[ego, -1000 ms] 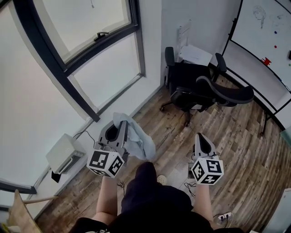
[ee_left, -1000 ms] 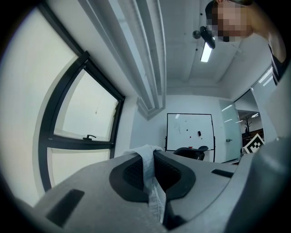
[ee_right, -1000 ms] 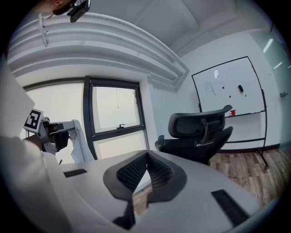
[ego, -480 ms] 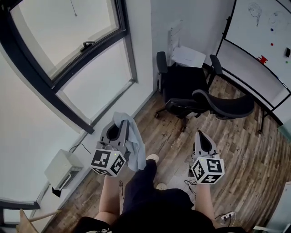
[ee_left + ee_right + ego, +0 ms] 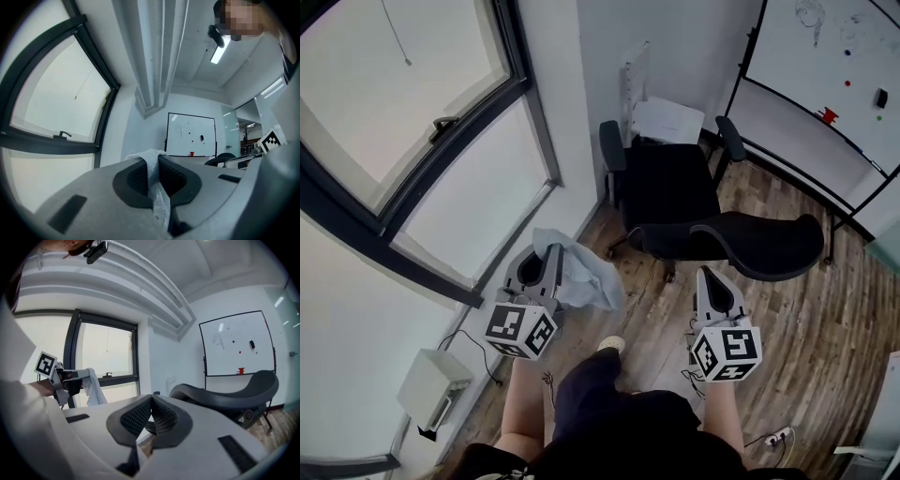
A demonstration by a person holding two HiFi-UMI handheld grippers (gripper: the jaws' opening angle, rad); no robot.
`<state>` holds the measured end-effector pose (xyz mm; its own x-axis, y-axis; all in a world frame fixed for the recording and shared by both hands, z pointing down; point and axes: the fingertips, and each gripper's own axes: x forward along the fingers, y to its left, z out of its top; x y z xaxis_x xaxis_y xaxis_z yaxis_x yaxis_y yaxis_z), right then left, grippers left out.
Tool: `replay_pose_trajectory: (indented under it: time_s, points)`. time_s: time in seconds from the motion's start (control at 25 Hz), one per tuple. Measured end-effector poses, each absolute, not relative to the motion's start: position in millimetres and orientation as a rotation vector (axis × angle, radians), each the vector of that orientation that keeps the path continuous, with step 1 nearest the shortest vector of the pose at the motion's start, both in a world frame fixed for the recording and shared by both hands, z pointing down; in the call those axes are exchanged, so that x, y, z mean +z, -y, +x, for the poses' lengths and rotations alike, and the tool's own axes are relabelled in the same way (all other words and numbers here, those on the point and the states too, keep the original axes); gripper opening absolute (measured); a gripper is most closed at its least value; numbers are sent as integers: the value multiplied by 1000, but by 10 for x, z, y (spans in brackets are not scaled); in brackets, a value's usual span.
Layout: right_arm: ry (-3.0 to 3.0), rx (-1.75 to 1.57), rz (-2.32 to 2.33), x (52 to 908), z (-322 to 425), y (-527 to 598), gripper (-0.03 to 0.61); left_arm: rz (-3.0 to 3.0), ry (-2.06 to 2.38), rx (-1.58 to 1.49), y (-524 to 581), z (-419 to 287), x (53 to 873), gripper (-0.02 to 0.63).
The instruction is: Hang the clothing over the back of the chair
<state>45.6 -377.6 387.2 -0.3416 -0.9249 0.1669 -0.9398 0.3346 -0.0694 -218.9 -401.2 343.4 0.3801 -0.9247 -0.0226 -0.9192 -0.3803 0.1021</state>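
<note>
My left gripper (image 5: 550,255) sits lower left of centre in the head view. Its own view shows me the jaws clamped on the cloth (image 5: 157,187): a pale blue-grey fold is pinched between the pads and bunches over their tips. From above, the cloth (image 5: 583,278) hangs off that gripper's right side, in the air over the wood floor (image 5: 787,328) and apart from the chair (image 5: 757,246).

My right gripper (image 5: 706,275) is lower right of centre, about level with the left one in frame. In its own view the jaws are closed, pad tips touching, with nothing between them.

The chair is black with armrests and stands in the upper middle of the head view. Its curved back is nearest me, just above the right gripper's tips in frame, and the seat lies beyond it toward the wall. In the right gripper view that back arcs across right of centre, and the left gripper (image 5: 83,377) with the cloth shows at the left edge, before the window (image 5: 105,355). A whiteboard (image 5: 825,56) fills the head view's upper right corner.
</note>
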Motion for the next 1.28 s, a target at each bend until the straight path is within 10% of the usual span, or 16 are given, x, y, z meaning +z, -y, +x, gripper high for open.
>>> replay_pose_trajectory:
  time_s: [1.28]
  points:
    - [2282,310,2021,3837,589,4503,0,2912,1248,-97,6655,-1399,2947,21]
